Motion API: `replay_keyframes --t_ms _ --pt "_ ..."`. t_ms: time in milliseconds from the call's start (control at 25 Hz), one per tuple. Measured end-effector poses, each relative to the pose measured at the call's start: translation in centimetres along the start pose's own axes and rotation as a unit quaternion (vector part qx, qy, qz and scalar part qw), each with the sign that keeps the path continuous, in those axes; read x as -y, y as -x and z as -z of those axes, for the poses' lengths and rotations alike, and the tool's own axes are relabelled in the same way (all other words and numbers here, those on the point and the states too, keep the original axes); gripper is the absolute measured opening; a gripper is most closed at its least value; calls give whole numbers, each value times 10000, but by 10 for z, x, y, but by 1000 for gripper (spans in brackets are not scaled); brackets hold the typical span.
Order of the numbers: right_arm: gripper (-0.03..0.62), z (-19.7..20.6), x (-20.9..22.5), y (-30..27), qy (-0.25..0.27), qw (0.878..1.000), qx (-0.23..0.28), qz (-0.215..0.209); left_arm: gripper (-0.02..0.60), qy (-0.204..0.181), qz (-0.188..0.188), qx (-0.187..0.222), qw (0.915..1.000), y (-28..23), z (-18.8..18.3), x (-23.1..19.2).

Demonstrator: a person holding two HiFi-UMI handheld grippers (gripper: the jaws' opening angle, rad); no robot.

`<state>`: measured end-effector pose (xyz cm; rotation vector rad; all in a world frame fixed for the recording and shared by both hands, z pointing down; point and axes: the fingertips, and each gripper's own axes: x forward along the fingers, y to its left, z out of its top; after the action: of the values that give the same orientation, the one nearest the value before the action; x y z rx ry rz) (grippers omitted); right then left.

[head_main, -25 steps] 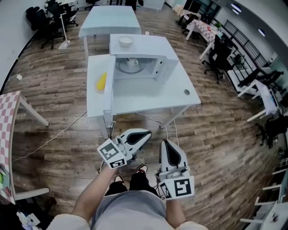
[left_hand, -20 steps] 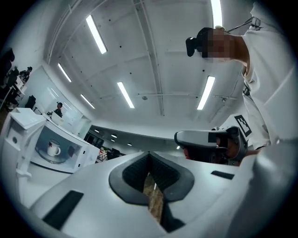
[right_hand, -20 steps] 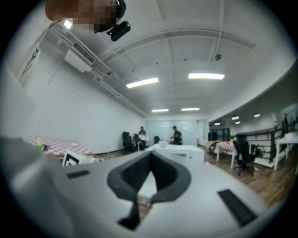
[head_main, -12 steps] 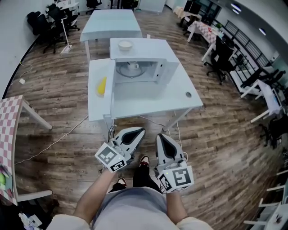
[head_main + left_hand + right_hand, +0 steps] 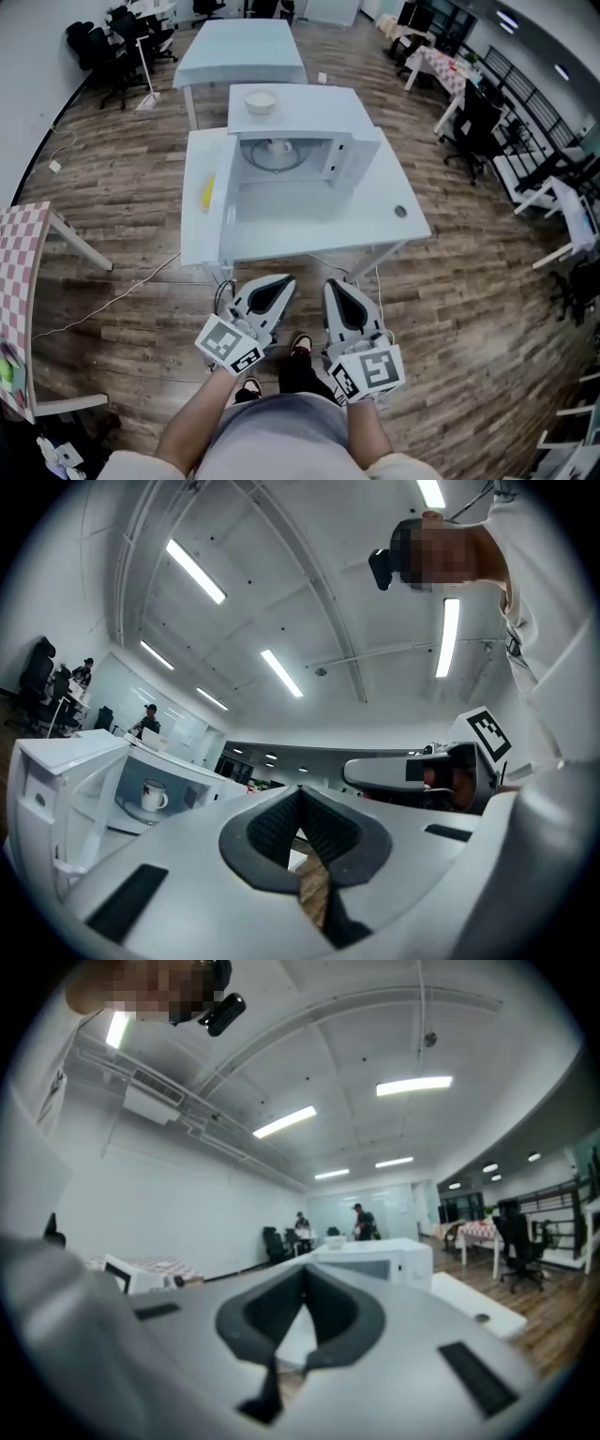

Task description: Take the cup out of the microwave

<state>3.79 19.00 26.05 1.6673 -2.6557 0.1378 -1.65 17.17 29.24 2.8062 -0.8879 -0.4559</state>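
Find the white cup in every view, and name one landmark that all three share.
Head view: the cup stands inside the open microwave, upper centre.
Left gripper view: the cup is at the far left, midway down, in the microwave cavity.
Right gripper view: the cup cannot be made out.
Shared landmark: the microwave, right of centre in the right gripper view.

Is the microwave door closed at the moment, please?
No, the microwave door stands swung open to the left, with the cup visible inside.
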Motion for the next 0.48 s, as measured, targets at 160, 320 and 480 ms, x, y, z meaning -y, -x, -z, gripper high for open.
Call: replay_keyframes --t_ms 160,320,480 --pt "21 5 16 -20 -22 9999 -90 -113 14 36 -248 -136 9996 -14 8 -13" --pt "21 10 33 -38 -78 9996 -207 -201 14 47 -402 -250 9989 -29 14 -23" --pt "21 13 51 -52 -151 9992 -224 -295 14 53 -508 -265 9983 -45 18 -33"
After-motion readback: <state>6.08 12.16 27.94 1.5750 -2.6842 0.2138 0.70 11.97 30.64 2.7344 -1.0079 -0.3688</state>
